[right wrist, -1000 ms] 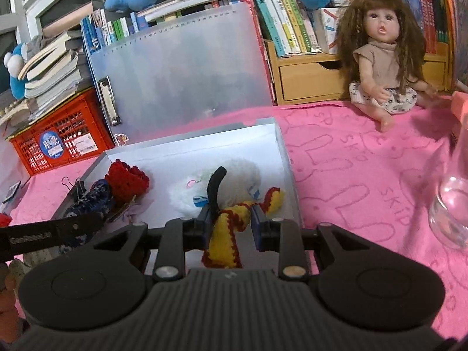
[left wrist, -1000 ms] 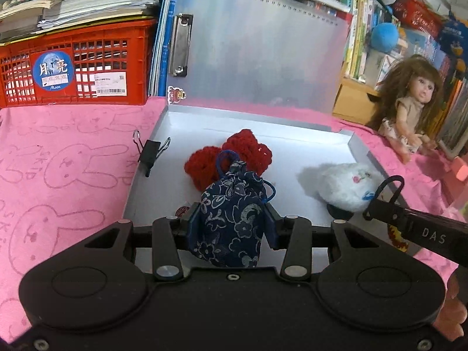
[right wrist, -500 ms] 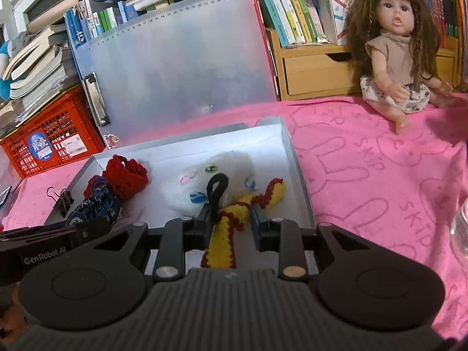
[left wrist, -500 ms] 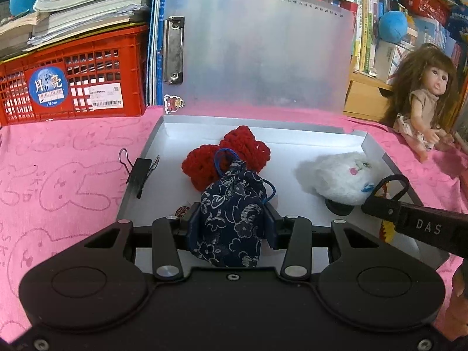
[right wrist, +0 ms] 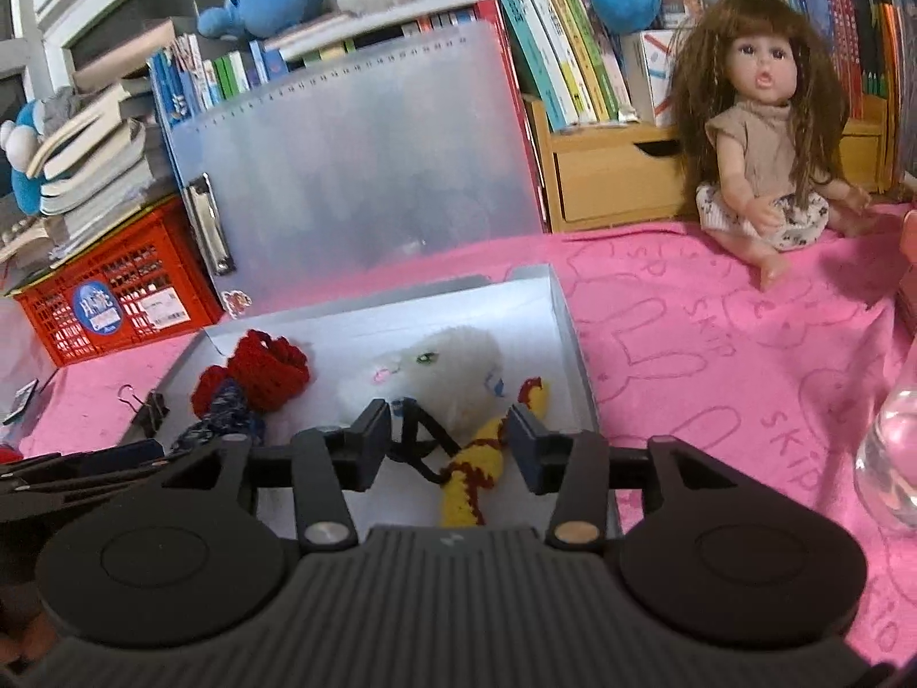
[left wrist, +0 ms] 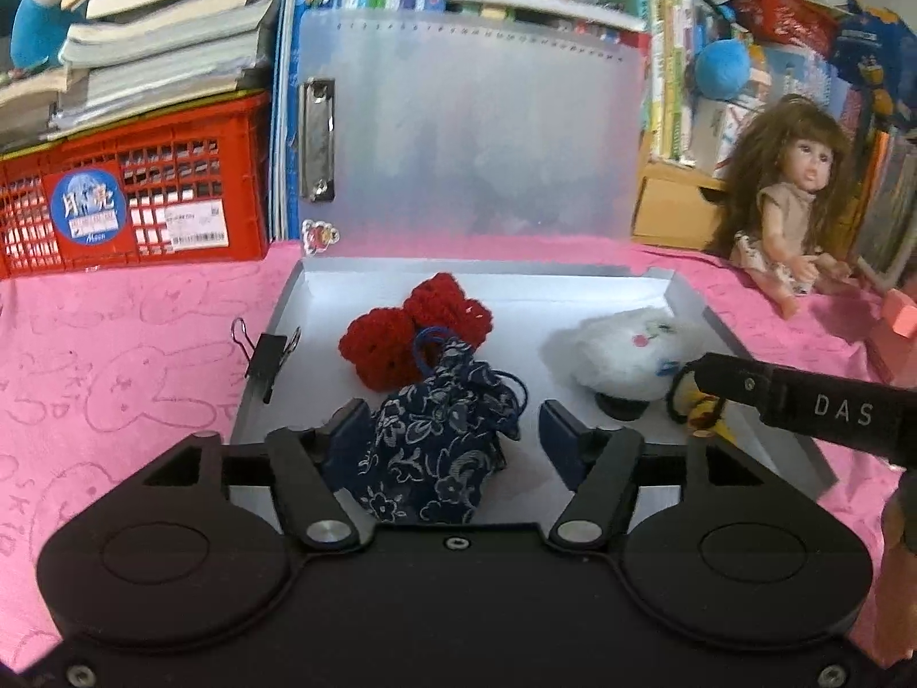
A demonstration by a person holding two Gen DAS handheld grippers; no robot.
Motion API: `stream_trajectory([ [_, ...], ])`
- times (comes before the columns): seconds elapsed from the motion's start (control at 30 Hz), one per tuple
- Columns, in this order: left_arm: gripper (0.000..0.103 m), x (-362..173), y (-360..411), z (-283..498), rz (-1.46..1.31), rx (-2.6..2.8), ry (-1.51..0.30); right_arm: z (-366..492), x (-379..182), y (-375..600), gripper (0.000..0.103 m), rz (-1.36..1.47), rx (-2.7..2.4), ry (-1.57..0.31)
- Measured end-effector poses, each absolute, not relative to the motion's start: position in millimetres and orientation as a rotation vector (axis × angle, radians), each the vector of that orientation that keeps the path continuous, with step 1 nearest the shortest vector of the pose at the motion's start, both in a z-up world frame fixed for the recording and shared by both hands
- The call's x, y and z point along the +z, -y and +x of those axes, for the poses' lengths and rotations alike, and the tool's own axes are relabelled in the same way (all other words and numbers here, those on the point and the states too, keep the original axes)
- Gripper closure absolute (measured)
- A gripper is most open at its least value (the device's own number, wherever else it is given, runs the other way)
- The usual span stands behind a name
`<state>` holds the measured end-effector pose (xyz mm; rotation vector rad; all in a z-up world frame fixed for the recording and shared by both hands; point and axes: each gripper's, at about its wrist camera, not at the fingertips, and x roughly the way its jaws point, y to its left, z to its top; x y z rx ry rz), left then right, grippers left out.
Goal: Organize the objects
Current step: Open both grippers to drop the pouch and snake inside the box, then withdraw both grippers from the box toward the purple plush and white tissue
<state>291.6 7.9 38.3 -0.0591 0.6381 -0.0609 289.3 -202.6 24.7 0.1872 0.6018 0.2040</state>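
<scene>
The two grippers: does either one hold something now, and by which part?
Nothing is held. The left gripper has just opened around the blue pouch; the right gripper has just opened around the yellow knitted toy.

The open box (left wrist: 676,286) is crowded along its near and middle floor: the blue pouch (left wrist: 435,447), red crochet piece (left wrist: 412,332), white plush (left wrist: 624,350) and yellow knitted toy (right wrist: 475,470) leave bare floor only at the back left corner and far right strip. Its raised lid (left wrist: 470,132) walls off the back. A binder clip (left wrist: 266,352) sits on the left wall; a glass (right wrist: 888,458) stands to the right.
</scene>
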Motion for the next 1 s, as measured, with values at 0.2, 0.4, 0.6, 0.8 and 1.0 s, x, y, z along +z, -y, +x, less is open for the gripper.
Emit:
stream_trajectory([
  [0.2,0.03,49,-10,269,-0.043,-0.093,-0.611,268,35,206,0.033,0.186,0.229,-0.574],
  [0.4,0.026,56,-14,242,-0.038,-0.132,-0.593,246,44,208,0.03,0.173,0.261,-0.551],
  [0.6,0.024,61,-10,212,-0.019,-0.181,-0.567,220,54,208,0.027,0.148,0.299,-0.508],
  [0.8,0.023,61,-9,184,-0.021,-0.221,-0.556,194,59,204,0.024,0.09,0.325,-0.469],
  [1.0,0.023,58,-14,159,-0.023,-0.234,-0.548,172,57,198,0.022,0.048,0.35,-0.451],
])
